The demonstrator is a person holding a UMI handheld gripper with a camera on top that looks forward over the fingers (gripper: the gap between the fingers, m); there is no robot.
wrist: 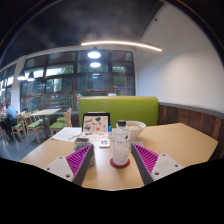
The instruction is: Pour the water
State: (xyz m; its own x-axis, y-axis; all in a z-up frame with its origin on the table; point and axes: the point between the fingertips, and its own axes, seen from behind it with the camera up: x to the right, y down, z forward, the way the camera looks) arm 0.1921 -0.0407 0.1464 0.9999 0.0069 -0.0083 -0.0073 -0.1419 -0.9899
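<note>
The gripper has its jaws spread wide, holding nothing. A clear water bottle stands upright on the wooden desk, dead ahead and centred between the fingertips with a gap either side; a straight push forward looks enough.

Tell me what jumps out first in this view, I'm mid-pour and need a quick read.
A clear cup stands on the wooden table between the open claw fingers, with a gap at each side. Just beyond it sit a white bowl and a small sign, backed by a green booth seat. A long bright light runs overhead.
</note>
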